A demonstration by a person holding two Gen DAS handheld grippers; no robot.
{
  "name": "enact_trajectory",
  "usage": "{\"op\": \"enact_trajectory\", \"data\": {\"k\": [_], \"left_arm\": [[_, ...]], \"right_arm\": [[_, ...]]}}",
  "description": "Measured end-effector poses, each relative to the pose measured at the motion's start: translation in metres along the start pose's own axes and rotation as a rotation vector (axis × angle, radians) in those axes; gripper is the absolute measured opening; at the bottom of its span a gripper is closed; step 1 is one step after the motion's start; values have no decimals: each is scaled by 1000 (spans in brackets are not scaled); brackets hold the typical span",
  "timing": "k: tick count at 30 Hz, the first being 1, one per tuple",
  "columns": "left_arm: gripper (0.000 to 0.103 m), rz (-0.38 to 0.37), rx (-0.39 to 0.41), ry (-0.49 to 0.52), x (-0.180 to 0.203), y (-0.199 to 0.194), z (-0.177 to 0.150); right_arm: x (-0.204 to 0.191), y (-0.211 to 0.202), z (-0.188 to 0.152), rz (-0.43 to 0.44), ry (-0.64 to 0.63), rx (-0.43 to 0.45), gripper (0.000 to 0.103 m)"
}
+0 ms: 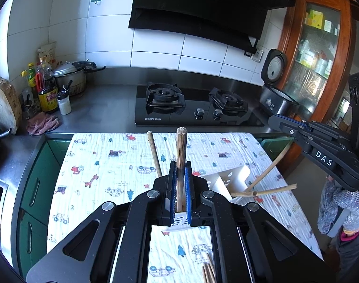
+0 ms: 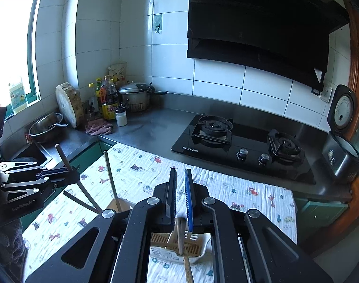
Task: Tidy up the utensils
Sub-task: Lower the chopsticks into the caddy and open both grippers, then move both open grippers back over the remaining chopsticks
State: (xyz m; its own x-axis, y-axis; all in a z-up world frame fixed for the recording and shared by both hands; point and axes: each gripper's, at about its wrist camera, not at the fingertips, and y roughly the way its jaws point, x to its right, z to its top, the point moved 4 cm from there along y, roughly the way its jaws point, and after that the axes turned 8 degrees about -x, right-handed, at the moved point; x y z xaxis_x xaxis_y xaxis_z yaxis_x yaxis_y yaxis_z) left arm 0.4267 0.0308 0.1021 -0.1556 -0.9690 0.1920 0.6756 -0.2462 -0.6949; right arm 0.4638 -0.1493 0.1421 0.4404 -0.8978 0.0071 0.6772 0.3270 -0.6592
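We held a bamboo chopstick (image 1: 181,165) upright in the left gripper (image 1: 180,167), its blue pads clenched on the shaft with the blunt end standing well above the fingertips. The right gripper (image 2: 180,176) was likewise clenched on a second chopstick (image 2: 180,235), though only near the base of its pads; the tips stood apart from each other with nothing between them. That stick hung down toward the white utensil holder (image 2: 198,251) on the printed cloth (image 2: 250,200).

In the left wrist view the holder (image 1: 236,176) lay just right of our left gripper, with several chopsticks (image 1: 271,167) splayed out of it at loose angles, and one more (image 1: 154,153) leaning just left of the held one. A few loose sticks (image 1: 208,271) lay on the cloth near the bottom edge.

The risks, as we judged them, came from the grips and the clutter. The right stick was pinched so far back on the pads that it could pivot or slip out on contact with the holder's rim. Lowering either stick could knock the leaning chopsticks and tip them out, or nudge the light holder across the soft cloth. With both grippers working over the same small holder, they could also collide. The stove (image 1: 193,108) and rice cooker (image 1: 277,87) stood well clear.
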Motion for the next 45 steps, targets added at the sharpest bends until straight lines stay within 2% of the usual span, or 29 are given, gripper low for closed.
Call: {"op": "enact_trajectory", "data": {"k": [2, 8, 9, 10, 12, 13, 14, 15, 16, 18, 19, 23, 25, 26, 31, 40, 45], "left_arm": [[7, -9, 3, 5, 1, 0, 0], [9, -30, 36, 11, 7, -18, -3], [15, -34, 45, 12, 8, -23, -4], [27, -33, 57, 14, 10, -28, -5], [37, -28, 87, 24, 14, -42, -10], [38, -29, 99, 29, 16, -49, -14], [40, -30, 105, 29, 16, -55, -18], [47, -32, 112, 27, 17, -60, -23], [52, -32, 119, 25, 18, -65, -26], [56, -31, 133, 27, 19, -77, -38], [61, -35, 138, 27, 19, -82, -44], [72, -44, 159, 28, 22, -100, -71], [84, -30, 173, 28, 22, -108, -85], [84, -25, 177, 30, 23, -111, -92], [91, -23, 176, 10, 22, -120, -128], [95, 6, 136, -14, 22, -118, -189], [95, 51, 104, -30, 16, -111, -220]], "right_arm": [[0, -3, 0, -1, -1, 4, 9], [3, -27, 2, -11, 6, 52, 31], [4, -32, 1, -10, 8, 60, 37], [4, -39, 0, -10, 12, 72, 40], [3, -55, -5, -21, 13, 95, 50], [2, -61, -8, -24, 10, 104, 53], [0, -69, -13, -29, 8, 116, 61], [-1, -75, -17, -33, 8, 122, 64], [-3, -81, -22, -34, 7, 127, 65], [-8, -93, -36, -24, 6, 135, 73], [-11, -97, -43, -29, 6, 136, 76], [-23, -110, -73, -57, -9, 138, 86], [-30, -115, -88, -74, -20, 140, 88], [-33, -117, -96, -76, -22, 140, 91], [-47, -121, -135, -60, -14, 124, 92], [-75, -114, -206, -26, 11, 59, 93], [-90, -105, -246, -25, 12, 8, 93]]}}
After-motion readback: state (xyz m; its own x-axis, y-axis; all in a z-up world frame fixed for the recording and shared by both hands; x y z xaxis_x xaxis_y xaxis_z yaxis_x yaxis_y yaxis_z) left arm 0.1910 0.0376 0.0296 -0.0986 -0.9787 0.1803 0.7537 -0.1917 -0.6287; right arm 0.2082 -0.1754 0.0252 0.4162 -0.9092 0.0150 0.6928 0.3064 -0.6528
